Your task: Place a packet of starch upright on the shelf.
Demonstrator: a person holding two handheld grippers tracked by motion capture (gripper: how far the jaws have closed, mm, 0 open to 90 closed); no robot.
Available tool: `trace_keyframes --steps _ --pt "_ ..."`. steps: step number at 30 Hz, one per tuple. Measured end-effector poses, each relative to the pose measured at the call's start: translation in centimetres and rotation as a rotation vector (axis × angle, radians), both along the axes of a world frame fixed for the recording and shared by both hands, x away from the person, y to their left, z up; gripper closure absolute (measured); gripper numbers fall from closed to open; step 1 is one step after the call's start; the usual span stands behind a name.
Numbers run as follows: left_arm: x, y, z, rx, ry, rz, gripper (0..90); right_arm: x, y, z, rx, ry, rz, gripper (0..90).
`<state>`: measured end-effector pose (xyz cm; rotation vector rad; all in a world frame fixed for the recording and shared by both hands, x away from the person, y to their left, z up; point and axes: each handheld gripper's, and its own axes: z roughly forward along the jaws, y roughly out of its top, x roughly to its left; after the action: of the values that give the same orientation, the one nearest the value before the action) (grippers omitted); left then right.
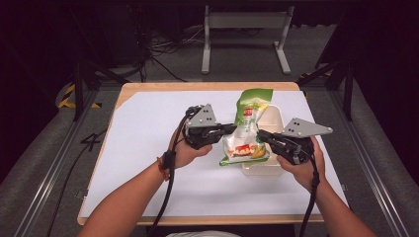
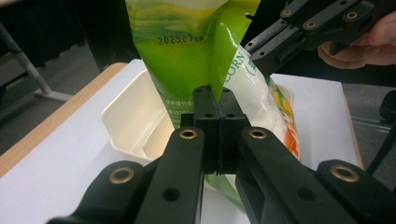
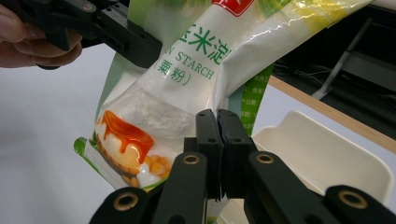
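A green and white bag of corn starch (image 1: 247, 133) hangs upright over a cream plastic container (image 1: 275, 118), held from both sides. My left gripper (image 1: 231, 129) is shut on the bag's left edge. In the left gripper view its jaws (image 2: 218, 105) pinch the green side of the bag (image 2: 187, 46). My right gripper (image 1: 261, 135) is shut on the bag's right edge. In the right gripper view its jaws (image 3: 217, 122) clamp the seam of the bag (image 3: 187, 88) just below the printed label. The bag's bottom sits at or just above the container's rim.
The container (image 2: 126, 116) lies on a white sheet (image 1: 148, 148) covering a wooden table, right of centre. A metal frame (image 1: 244, 34) stands on the floor beyond the table. Rails run along both table sides.
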<state>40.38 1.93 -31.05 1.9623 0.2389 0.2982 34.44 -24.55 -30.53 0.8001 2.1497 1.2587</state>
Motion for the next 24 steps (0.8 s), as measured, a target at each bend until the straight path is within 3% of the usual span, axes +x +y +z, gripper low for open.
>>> trace_keyframes --steps 12,24 --pt "1.7 -3.6 -1.5 -0.011 0.015 -0.029 89.9 0.3 -2.9 -1.0 -0.016 0.007 -0.085 87.5" --pt "2.0 -5.5 -2.8 -0.003 -0.001 -0.031 89.8 0.5 -4.3 -2.1 -0.023 0.020 -0.131 87.6"
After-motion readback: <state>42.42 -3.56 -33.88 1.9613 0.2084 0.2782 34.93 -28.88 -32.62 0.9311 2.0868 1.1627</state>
